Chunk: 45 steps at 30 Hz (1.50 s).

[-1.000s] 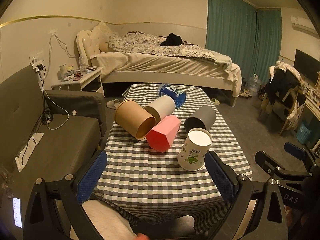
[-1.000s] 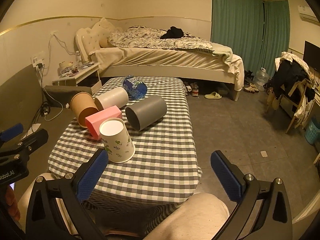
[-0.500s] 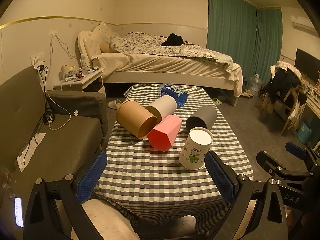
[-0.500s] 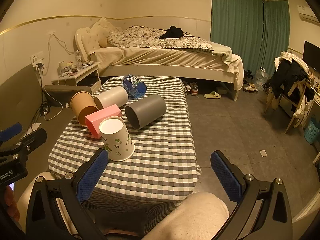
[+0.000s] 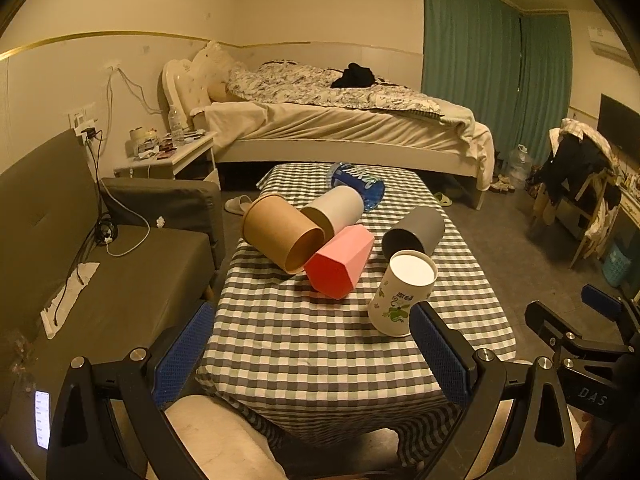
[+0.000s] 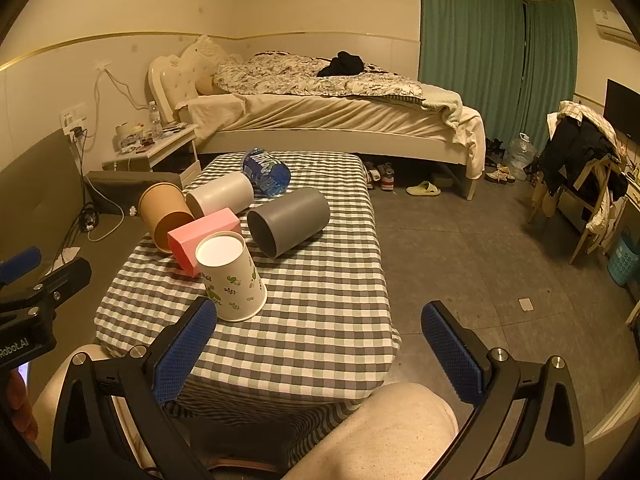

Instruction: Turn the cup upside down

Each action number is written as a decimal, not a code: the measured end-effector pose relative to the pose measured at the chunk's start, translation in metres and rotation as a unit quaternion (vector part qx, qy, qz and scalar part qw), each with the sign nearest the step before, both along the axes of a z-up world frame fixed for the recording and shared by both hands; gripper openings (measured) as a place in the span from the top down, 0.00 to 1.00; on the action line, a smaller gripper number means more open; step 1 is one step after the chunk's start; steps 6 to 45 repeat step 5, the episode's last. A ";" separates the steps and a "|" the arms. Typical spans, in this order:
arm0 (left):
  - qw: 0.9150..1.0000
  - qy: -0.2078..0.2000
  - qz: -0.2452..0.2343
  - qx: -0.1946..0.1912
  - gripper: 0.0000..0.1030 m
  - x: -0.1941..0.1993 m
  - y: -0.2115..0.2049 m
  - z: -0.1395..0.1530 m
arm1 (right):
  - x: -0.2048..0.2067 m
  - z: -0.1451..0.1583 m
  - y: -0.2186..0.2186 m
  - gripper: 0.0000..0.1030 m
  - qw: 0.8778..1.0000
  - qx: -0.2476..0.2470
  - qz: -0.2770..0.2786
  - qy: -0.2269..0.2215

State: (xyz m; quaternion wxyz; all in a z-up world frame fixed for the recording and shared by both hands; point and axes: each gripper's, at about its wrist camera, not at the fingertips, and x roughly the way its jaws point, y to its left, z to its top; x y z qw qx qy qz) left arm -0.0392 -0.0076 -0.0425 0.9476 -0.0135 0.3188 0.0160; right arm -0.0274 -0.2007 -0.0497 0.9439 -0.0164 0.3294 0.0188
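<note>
A white paper cup with green leaf prints (image 5: 400,294) (image 6: 231,280) stands upside down, wide mouth down, on the checkered table (image 5: 312,344) (image 6: 320,300). Behind it lie a pink hexagonal cup (image 5: 340,260) (image 6: 200,236), a brown paper cup (image 5: 280,236) (image 6: 164,212), a light grey cup (image 5: 336,210) (image 6: 222,198), a dark grey cup (image 5: 416,230) (image 6: 288,220) and a blue bottle (image 5: 358,184) (image 6: 266,172), all on their sides. My left gripper (image 5: 312,344) is open and empty at the table's near edge. My right gripper (image 6: 320,340) is open and empty, near the table's right front corner.
A grey sofa (image 5: 100,280) runs along the table's left side. A bed (image 5: 340,128) stands behind the table, a nightstand (image 5: 168,156) at its left. A chair with clothes (image 6: 580,168) is at the far right. The person's knees (image 6: 380,428) are below the grippers.
Both grippers stay open and almost still; the left view has shifted very slightly. The cups have not moved.
</note>
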 end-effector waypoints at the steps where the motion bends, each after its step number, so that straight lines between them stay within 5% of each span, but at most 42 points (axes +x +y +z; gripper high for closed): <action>1: 1.000 0.003 0.001 0.000 0.02 0.001 0.000 -0.001 | 0.000 0.000 0.000 0.00 1.000 0.000 -0.001 0.001; 45: 1.000 0.006 0.001 0.001 0.02 0.001 0.001 -0.003 | 0.001 -0.002 -0.001 0.00 1.000 -0.001 -0.004 0.003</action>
